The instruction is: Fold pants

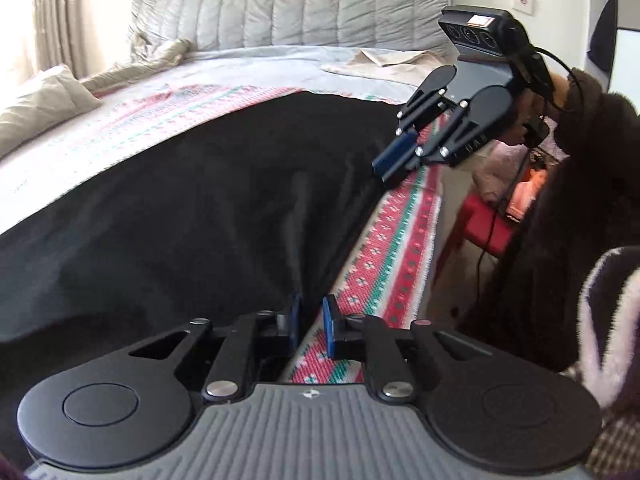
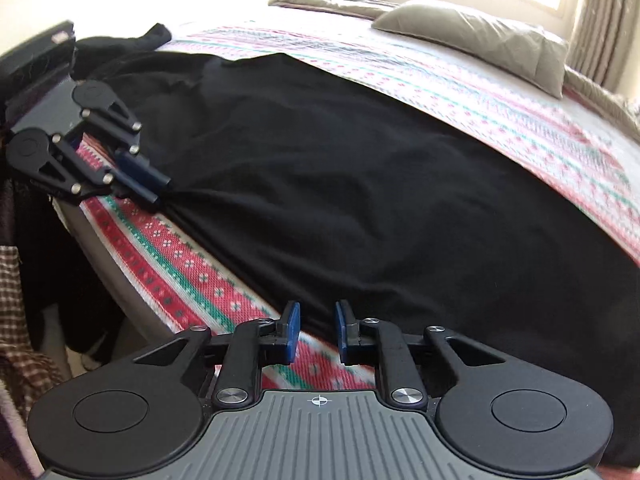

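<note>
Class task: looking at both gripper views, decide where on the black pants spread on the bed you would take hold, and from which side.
Grip the pants along their near edge, where the cloth lies thin over the patterned blanket. Come in low from the bedside, one gripper toward each end, as the left gripper and right gripper already sit.

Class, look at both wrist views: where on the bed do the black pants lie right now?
The black pants lie spread across the red-and-green patterned blanket along the bed's near edge, filling the middle of both views, with the grey pillow beyond them.

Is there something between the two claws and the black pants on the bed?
Nothing visible is in the way. The left claw and the right claw are both at the near edge of the black pants.
</note>
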Action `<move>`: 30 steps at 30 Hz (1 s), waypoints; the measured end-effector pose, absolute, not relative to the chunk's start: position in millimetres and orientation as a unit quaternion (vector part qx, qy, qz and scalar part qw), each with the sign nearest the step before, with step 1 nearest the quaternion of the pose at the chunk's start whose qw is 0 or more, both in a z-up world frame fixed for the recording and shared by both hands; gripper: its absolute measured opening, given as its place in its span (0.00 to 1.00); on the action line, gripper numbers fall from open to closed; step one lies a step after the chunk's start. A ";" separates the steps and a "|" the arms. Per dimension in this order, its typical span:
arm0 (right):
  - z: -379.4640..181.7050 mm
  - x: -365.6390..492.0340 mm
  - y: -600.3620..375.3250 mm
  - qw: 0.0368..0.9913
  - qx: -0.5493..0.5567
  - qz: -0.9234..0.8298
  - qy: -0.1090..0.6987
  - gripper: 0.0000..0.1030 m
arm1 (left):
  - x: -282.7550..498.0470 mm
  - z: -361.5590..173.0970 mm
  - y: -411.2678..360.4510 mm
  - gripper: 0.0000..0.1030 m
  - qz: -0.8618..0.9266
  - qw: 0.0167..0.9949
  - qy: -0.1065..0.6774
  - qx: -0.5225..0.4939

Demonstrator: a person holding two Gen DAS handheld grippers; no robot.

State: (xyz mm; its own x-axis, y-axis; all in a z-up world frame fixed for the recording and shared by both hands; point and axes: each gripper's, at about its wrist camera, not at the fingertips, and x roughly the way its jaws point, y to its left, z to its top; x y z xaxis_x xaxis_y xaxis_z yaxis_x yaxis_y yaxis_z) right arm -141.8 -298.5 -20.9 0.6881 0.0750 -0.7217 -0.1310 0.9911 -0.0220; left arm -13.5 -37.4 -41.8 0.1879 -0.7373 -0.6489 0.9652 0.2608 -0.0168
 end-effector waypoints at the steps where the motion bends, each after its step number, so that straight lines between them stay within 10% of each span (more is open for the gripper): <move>1: -19.7 -145.1 -302.5 0.919 -0.026 0.048 0.391 0.18 | -11.4 -41.0 -35.2 0.35 -0.574 0.743 0.285 0.195; 6: -12.0 -164.4 -330.2 0.929 0.005 -0.064 0.365 0.48 | -10.9 -35.1 -26.6 0.71 -0.562 0.762 0.286 0.149; 12: -2.2 -192.8 -391.6 0.920 0.108 -0.206 0.314 0.60 | -9.8 -21.0 -28.9 0.88 -0.508 0.801 0.295 0.116; 30: -36.6 -211.4 -466.2 0.857 0.186 -0.352 0.328 0.60 | 32.2 -17.1 -37.4 1.00 -0.423 0.839 0.343 0.013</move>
